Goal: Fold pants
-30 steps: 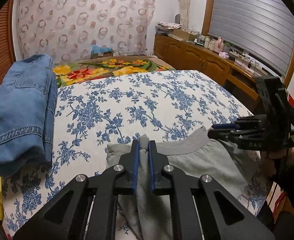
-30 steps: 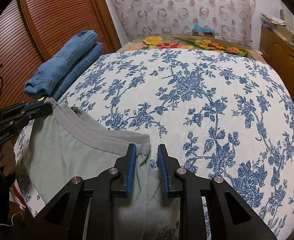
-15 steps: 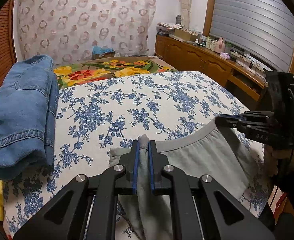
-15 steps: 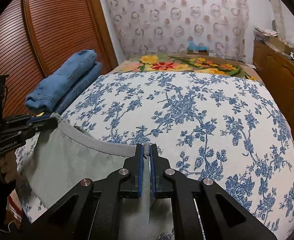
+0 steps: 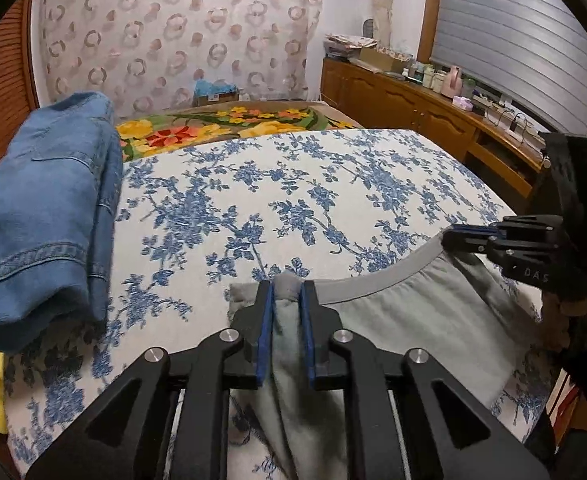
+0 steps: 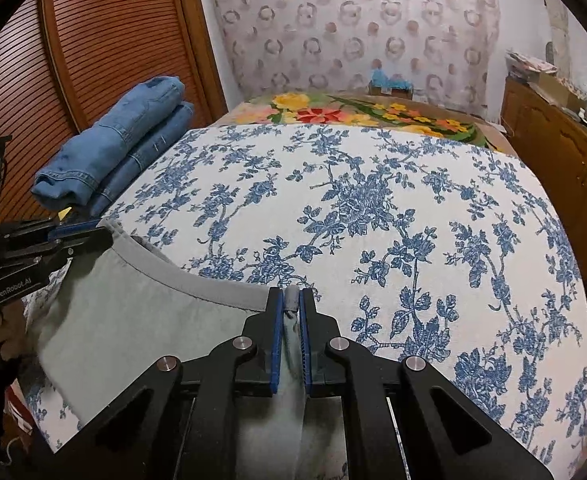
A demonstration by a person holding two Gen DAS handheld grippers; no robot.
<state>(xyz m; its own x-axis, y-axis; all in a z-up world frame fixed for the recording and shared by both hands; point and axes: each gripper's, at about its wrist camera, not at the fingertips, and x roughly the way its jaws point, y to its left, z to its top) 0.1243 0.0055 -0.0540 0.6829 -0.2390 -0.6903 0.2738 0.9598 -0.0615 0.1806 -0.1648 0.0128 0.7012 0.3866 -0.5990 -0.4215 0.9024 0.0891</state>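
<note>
Grey pants (image 5: 405,332): waistband end lying at the near edge of the bed (image 5: 293,200), the rest hanging off that edge; waistband stretched in a curve between the two grippers.

Left gripper (image 5: 286,300): fingers have just been opening a little, a bunched corner of the waistband between the blue pads, cloth filling the narrow gap.

Right gripper (image 6: 291,312): fingers nearly shut, pinching the other waistband corner.

Folded blue jeans (image 5: 41,220): on the bed, well apart from the pants, toward the slatted wooden door (image 6: 105,40).

Left wrist view only: shuttered window (image 5: 521,48) beyond the pants, wooden counter (image 5: 425,108) beneath it carrying bottles and boxes.

Right wrist view only: the full height of the slatted door, and the jeans seen as a two-layer stack.

Both views: floral blanket (image 6: 365,114) at the far end of the bed.
</note>
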